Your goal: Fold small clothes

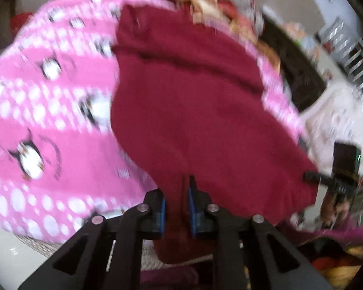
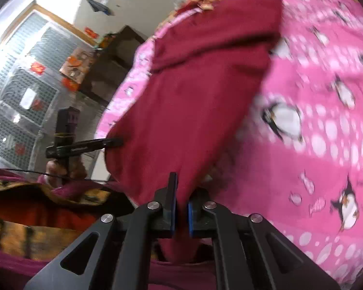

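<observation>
The dark red cloth [image 1: 193, 111] lies on the pink penguin blanket [image 1: 48, 120]; the left tool [image 1: 176, 207] pinches one edge of it; the right tool [image 2: 180, 207] pinches another edge.

The left gripper [image 1: 177, 205], black with blue pads on its 2 fingers, is closed on a fold of a dark red cloth garment [image 1: 193, 111]. The garment spreads away from the jaws over a pink fleece blanket with white dots and penguin figures [image 1: 48, 120]. The picture is blurred. At the right edge, the other black gripper [image 1: 313, 176] touches the far corner of the same garment, and a hand [image 1: 334, 207] below holds it. Behind stands a dark piece of furniture [image 1: 300, 72].
</observation>
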The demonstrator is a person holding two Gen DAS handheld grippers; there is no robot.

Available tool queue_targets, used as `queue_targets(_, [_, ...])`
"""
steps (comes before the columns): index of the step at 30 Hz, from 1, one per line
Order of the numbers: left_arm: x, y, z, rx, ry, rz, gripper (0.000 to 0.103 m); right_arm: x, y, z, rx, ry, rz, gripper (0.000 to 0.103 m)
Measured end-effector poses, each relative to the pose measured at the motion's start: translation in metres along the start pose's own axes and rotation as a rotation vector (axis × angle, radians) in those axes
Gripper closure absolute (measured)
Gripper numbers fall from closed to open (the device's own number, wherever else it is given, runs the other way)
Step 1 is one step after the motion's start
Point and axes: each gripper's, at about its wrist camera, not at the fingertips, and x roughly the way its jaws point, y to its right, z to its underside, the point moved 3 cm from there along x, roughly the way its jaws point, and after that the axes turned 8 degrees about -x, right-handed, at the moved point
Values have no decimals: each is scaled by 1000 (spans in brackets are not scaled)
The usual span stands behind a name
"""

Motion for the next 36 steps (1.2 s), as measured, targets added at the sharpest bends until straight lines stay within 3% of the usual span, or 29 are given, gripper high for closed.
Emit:
queue_targets(5, [-39, 2, -27, -18, 179, 14, 88, -19, -19, -27, -25, 110, -64, 94])
queue_targets(11, [-47, 24, -52, 21, 258, 27, 88, -34, -17, -64, -60, 243, -26, 94])
queue_targets(19, [-31, 49, -121, 75, 351, -49, 88, -44, 29, -123, 20, 425, 101, 94])
queue_targets(25, [6, 56, -163, 86, 352, -159, 88, -25, 54, -161, -4, 389, 194, 94])
queue_targets(36, [35, 54, -191, 103, 349, -216, 88, -8, 79, -189, 16, 361, 256, 94])
